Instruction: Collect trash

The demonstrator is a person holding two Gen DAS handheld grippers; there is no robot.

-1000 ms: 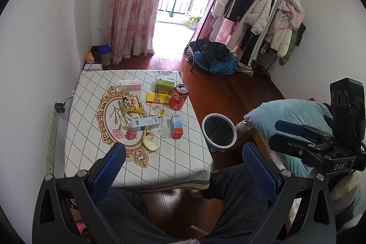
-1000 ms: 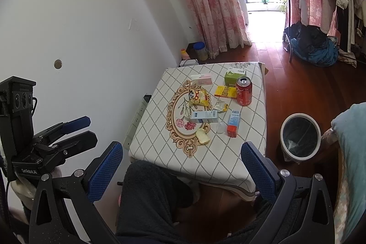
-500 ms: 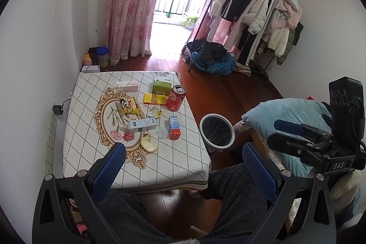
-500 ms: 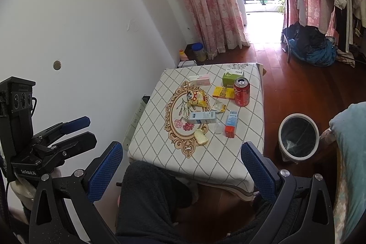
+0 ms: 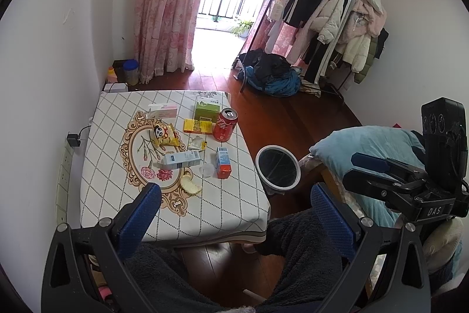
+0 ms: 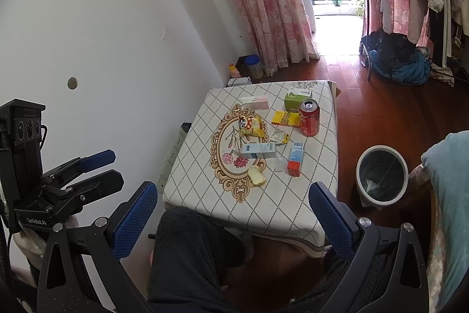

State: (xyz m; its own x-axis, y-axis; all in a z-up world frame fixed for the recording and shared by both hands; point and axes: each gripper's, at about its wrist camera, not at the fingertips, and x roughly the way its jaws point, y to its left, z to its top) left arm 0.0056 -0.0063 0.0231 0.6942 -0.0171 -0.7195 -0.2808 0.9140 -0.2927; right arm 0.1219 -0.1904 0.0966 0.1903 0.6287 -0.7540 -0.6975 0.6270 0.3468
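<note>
A low table with a checked cloth [image 5: 228,213] [image 6: 293,210] carries trash: a red can [image 5: 225,124] [image 6: 309,117], a yellow snack bag [image 5: 164,134] [image 6: 252,125], a white-blue box [image 5: 181,160] [image 6: 258,150], an orange-blue box [image 5: 223,162] [image 6: 295,159], a bread slice [image 5: 190,185] [image 6: 256,175], a green box [image 5: 207,109] and a yellow box [image 5: 198,125]. A white bin with a black liner [image 5: 278,168] [image 6: 381,177] stands on the floor right of the table. My left gripper [image 5: 234,219] and right gripper [image 6: 231,222] are open and empty, held back above the person's lap.
A clothes rack [image 5: 331,8] and a pile of bags [image 5: 272,75] stand at the back right. A blue cushion [image 5: 369,145] lies right of the bin. A white wall with a power strip [image 5: 63,175] runs along the table's left side.
Both cameras have shifted slightly, so the table sits a little farther left and lower in view. Both grippers stay open and nothing on the table has moved.
</note>
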